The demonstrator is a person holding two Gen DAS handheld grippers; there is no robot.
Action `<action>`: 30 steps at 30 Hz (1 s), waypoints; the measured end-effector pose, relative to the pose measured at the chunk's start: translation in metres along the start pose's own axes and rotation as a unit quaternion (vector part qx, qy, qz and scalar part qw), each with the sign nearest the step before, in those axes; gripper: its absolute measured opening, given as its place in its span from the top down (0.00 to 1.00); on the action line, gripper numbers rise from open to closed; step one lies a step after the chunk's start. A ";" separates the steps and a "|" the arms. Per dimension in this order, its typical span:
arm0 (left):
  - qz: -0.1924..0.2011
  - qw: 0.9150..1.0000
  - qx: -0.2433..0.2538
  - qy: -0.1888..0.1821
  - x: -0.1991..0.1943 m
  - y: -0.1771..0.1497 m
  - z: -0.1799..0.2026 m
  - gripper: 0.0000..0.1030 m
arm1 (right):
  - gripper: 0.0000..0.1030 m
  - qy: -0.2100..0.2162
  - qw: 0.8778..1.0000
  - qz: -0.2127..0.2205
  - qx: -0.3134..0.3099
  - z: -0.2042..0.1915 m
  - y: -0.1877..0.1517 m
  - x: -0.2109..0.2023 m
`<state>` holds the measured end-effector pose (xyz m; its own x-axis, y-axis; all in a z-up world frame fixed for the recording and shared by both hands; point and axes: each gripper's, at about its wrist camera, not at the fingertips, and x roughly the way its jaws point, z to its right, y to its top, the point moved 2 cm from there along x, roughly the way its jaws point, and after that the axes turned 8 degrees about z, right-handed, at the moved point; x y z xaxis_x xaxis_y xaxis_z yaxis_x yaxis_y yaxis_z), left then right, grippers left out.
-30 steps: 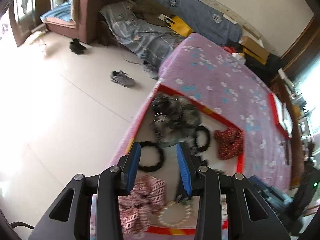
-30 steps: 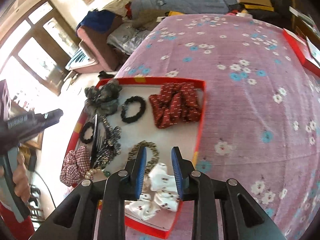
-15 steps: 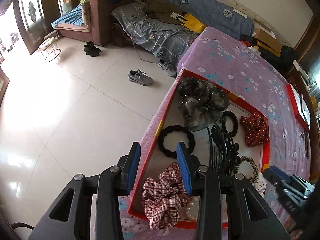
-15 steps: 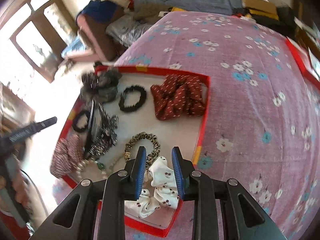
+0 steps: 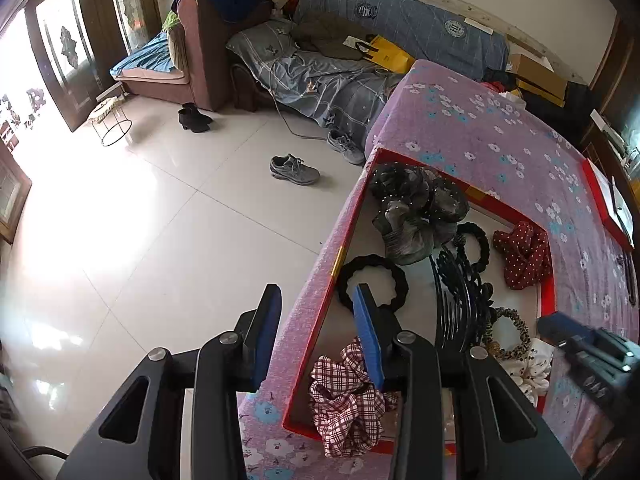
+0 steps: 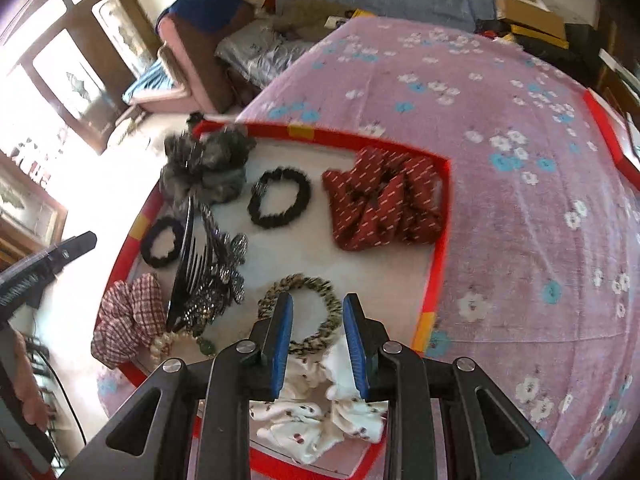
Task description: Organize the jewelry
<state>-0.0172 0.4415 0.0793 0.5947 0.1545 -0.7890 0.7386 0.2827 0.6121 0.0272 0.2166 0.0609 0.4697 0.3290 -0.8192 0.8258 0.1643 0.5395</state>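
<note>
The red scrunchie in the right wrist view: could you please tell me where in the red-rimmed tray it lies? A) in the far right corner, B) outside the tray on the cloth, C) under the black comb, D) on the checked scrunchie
A: the red scrunchie lies alone against the tray's far right corner, apart from the black comb and the checked scrunchie at the left.

a lived-in home, its main room doubling as a place to sleep: a maroon armchair (image 5: 200, 60) heaped with clothes stands by a daybed under grey-blue bedding (image 5: 320, 80), a pair of grey sneakers (image 5: 294, 169) and black boots (image 5: 193, 117) lie loose on the glossy white tile floor (image 5: 140, 240), wood-framed glass doors (image 5: 72, 52) let in glare, and a purple flowered cloth (image 6: 500, 160) covers a table holding a red-rimmed tray (image 6: 440, 240) of hair accessories.
</note>
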 end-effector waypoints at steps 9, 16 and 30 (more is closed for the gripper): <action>-0.008 1.000 0.006 0.004 0.006 -0.004 0.002 0.65 | 0.61 -0.072 0.995 0.021 0.071 0.060 0.005 -0.012; -0.011 1.000 0.011 0.007 0.011 -0.003 0.006 0.65 | 0.61 -0.069 0.996 0.002 0.064 0.061 0.006 0.007; -0.011 1.000 0.016 0.008 0.019 0.000 0.012 0.65 | 0.90 -0.094 0.994 -0.015 0.057 0.063 0.004 0.021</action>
<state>-0.0020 0.4327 0.0651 0.5735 0.1628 -0.8029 0.7613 0.2559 0.5957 0.0601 0.1652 0.0335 0.4859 0.1437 -0.8621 0.8651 0.0615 0.4979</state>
